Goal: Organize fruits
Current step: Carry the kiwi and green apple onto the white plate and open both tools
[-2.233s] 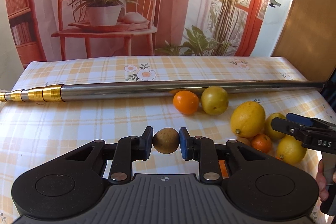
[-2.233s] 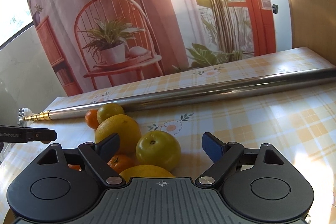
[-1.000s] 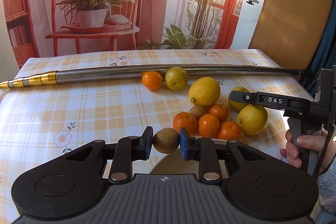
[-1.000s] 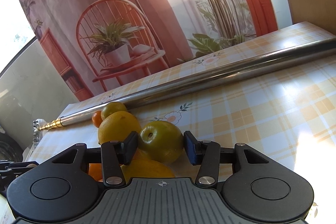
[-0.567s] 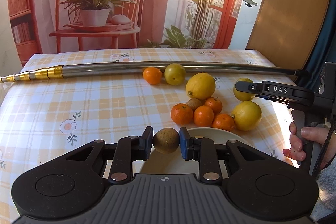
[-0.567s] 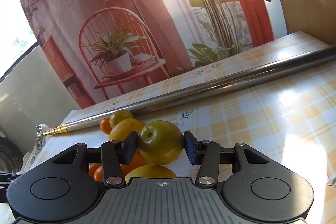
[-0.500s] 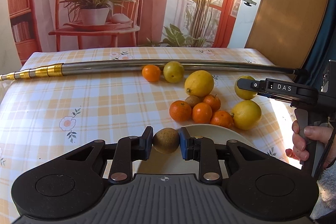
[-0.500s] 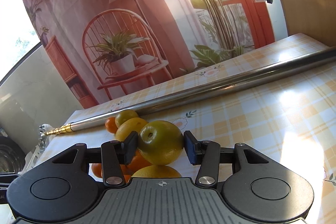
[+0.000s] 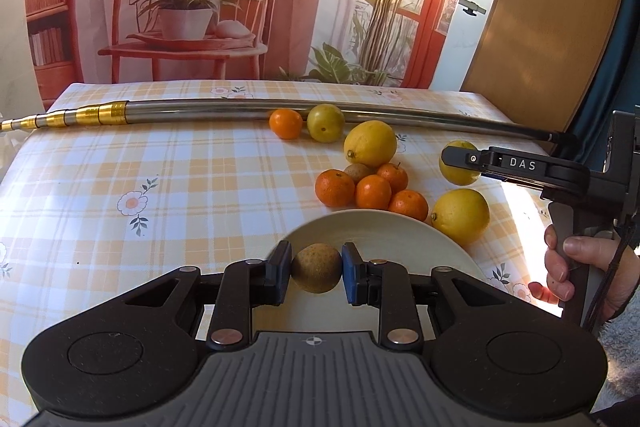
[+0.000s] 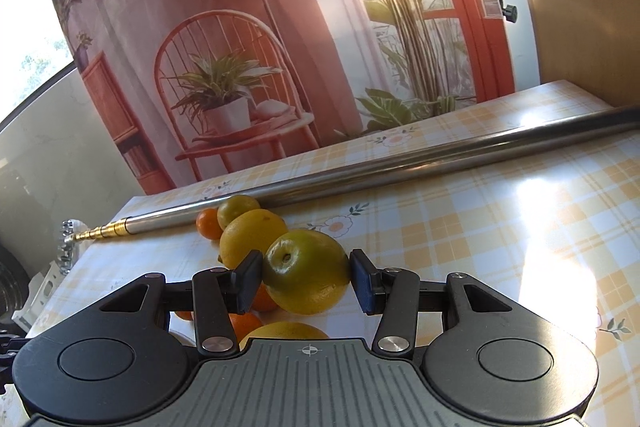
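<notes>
Left gripper: my left gripper (image 9: 316, 269) has its jaws closed on a small round brown fruit (image 9: 317, 267), carried just over the near part of the cream round plate (image 9: 384, 227).
Right gripper: my right gripper (image 10: 307, 273) has its jaws clamped on a yellow-green round citrus (image 10: 307, 271), lifted off the yellow checked table (image 9: 180, 179); seen from the left wrist it sits at 3 o'clock, with a hand (image 9: 576, 267) on its grip.
Plate: I see no fruit lying on it yet, so I judge the sorting barely begun.
Left to do: the cluster of small orange mandarins (image 9: 370, 191) with a second brown fruit (image 9: 357, 171) at 12 o'clock of the plate, a big yellow lemon (image 9: 370, 143) behind them, another yellow lemon (image 9: 460, 215) at the plate's 2 o'clock edge, plus a lone orange mandarin (image 9: 285, 123) and a green-yellow fruit (image 9: 325, 123) against the long steel telescopic pole (image 9: 224, 109) at the far side.
Hidden: the plate's near half is covered by my left gripper's body; the right wrist view shows only a sliver of plate, so I cannot tell how far the citrus is from it.
Unclear: whether the mandarins touch the plate rim or just crowd it.
</notes>
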A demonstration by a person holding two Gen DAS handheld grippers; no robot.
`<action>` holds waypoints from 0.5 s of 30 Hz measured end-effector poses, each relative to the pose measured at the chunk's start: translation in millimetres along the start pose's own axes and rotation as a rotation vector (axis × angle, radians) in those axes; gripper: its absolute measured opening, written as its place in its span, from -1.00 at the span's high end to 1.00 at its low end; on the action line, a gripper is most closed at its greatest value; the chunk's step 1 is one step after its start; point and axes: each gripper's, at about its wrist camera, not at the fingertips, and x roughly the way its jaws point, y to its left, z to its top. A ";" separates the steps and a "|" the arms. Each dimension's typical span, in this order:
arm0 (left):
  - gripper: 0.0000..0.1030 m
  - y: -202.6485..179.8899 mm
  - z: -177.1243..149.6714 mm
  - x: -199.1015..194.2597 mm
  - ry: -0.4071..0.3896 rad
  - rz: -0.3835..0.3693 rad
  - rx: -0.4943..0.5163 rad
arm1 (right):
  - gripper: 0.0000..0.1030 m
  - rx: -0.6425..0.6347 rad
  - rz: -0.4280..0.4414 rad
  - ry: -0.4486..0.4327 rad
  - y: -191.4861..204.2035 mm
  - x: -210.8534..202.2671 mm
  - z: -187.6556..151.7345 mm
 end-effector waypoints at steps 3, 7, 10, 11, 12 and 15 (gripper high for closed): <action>0.45 0.3 0.2 -3.4 -0.011 0.002 -0.009 | 0.15 0.003 0.006 0.001 1.0 -2.4 -1.8; 0.45 0.6 -0.8 -3.4 -0.011 0.001 -0.014 | 0.15 -0.018 0.015 -0.012 7.3 -12.6 -2.0; 0.45 0.8 -2.3 -4.0 -0.009 0.001 -0.011 | 0.15 -0.034 0.025 -0.028 12.3 -22.9 -0.9; 0.45 1.0 -2.8 -4.1 -0.007 0.001 -0.012 | 0.15 -0.037 0.029 -0.032 13.4 -25.6 -0.8; 0.45 1.3 -3.3 -4.1 -0.004 0.002 -0.013 | 0.15 -0.040 0.032 -0.035 15.0 -29.2 0.0; 0.45 2.3 -5.1 -5.0 0.004 0.004 -0.015 | 0.15 -0.038 0.051 -0.040 19.4 -38.7 1.6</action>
